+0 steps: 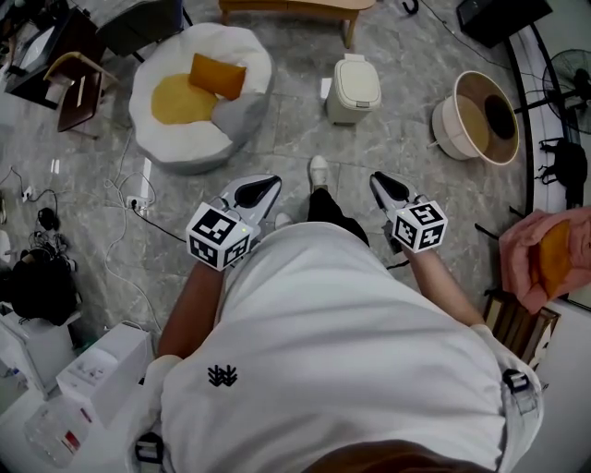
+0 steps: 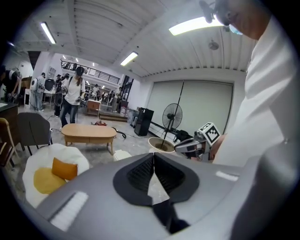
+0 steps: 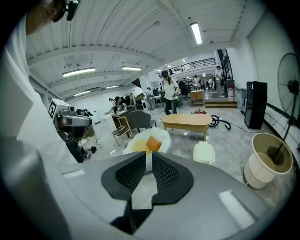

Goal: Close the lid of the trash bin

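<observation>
Grey marbled floor [image 1: 406, 55] fills the head view. The trash bin [image 1: 354, 90] stands on it straight ahead of the person's shoe [image 1: 319, 172], its lid lying flat. Bare floor lies on every side of the bin. A white beanbag [image 1: 199, 97] sits to its left, a round tub [image 1: 476, 118] to its right and a wooden table [image 1: 295, 7] just beyond it. Cables [image 1: 129, 199] trail along the left edge. The left gripper [image 1: 261, 189] and right gripper [image 1: 383, 187] are held near the torso, well apart from the bin.

In the left gripper view, a long hall opens out behind that gripper's body. Its jaws meet at the tips with nothing between them. The bin's pale top [image 2: 123, 154] shows just over the gripper's edge, in front of the table [image 2: 88, 133].

In the right gripper view, the jaws stand a narrow slit apart and hold nothing. The bin [image 3: 204, 152] sits ahead and slightly to the right with clear floor around it. The tub [image 3: 265, 161] is off to the right.
</observation>
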`<state>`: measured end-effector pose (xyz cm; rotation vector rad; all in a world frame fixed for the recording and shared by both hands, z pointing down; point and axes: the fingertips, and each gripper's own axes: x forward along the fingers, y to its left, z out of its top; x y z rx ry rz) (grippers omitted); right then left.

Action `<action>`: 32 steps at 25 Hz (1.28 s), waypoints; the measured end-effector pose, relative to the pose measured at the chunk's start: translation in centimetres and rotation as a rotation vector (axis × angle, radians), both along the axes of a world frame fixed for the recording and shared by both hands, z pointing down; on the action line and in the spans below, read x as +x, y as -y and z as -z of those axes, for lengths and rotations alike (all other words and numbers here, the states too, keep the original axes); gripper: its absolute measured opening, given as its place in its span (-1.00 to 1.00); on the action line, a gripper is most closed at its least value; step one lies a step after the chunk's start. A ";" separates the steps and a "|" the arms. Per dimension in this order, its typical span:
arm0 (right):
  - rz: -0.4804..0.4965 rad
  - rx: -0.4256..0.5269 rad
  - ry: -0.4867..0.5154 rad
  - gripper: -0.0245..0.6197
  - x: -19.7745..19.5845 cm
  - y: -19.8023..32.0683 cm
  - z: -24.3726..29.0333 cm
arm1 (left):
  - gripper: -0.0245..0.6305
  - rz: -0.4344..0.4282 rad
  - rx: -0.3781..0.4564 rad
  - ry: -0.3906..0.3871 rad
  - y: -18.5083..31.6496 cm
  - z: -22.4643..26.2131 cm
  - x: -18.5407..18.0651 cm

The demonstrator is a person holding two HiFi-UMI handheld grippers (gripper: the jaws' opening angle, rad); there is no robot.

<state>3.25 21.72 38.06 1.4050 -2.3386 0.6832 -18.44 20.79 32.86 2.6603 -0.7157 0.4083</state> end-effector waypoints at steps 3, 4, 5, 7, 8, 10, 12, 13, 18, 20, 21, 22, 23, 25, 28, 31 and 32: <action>0.003 0.019 -0.003 -0.80 -0.4 -0.4 0.9 | -0.75 -0.006 0.009 -0.004 -0.3 0.4 -0.1; 0.004 0.025 -0.002 -0.80 -0.5 -0.4 1.0 | -0.75 -0.006 0.011 -0.005 -0.3 0.4 -0.1; 0.005 0.030 -0.002 -0.80 -0.7 -0.5 1.2 | -0.74 -0.006 0.012 -0.005 -0.4 0.4 -0.2; 0.010 0.038 -0.002 -0.80 -1.1 -0.7 1.4 | -0.74 -0.005 0.011 -0.005 -0.6 0.3 -0.4; 0.014 0.042 -0.004 -0.80 -1.3 -0.9 1.4 | -0.74 -0.005 0.010 -0.005 -0.8 0.2 -0.5; 0.020 0.048 -0.007 -0.80 -1.7 -1.1 1.5 | -0.74 -0.001 0.007 -0.004 -1.1 -0.1 -0.8; 0.025 0.054 -0.006 -0.80 -1.9 -1.3 1.6 | -0.74 0.004 0.002 -0.004 -1.3 -0.3 -1.1; 0.027 0.055 -0.006 -0.80 -2.0 -1.3 1.6 | -0.75 0.007 -0.001 -0.004 -1.4 -0.4 -1.2; 0.037 0.063 -0.011 -0.80 -2.7 -1.4 1.8 | -0.75 0.016 -0.009 -0.005 -1.7 -0.9 -1.8; 0.039 0.064 -0.011 -0.80 -2.8 -1.4 1.8 | -0.75 0.020 -0.011 -0.007 -1.6 -0.9 -1.9; 0.040 0.064 -0.010 -0.80 -2.8 -1.3 1.9 | -0.74 0.020 -0.011 -0.008 -1.5 -0.8 -1.9; 0.040 0.065 -0.009 -0.80 -2.8 -1.2 1.9 | -0.74 0.020 -0.012 -0.008 -1.5 -0.8 -1.9; 0.040 0.064 -0.008 -0.80 -2.9 -1.2 1.9 | -0.75 0.020 -0.012 -0.008 -1.5 -0.8 -1.9; 0.040 0.063 -0.006 -0.81 -2.9 -1.2 1.8 | -0.75 0.022 -0.013 -0.006 -1.4 -0.8 -1.9; 0.036 0.062 -0.002 -0.81 -3.0 -1.1 1.8 | -0.74 0.022 -0.015 -0.002 -1.2 -0.9 -1.9; 0.033 0.060 0.003 -0.82 -2.9 -0.9 1.7 | -0.74 0.020 -0.020 -0.002 -1.0 -0.9 -1.6; 0.032 0.061 0.004 -0.82 -2.8 -0.7 1.7 | -0.74 0.019 -0.020 -0.002 -0.8 -0.9 -1.5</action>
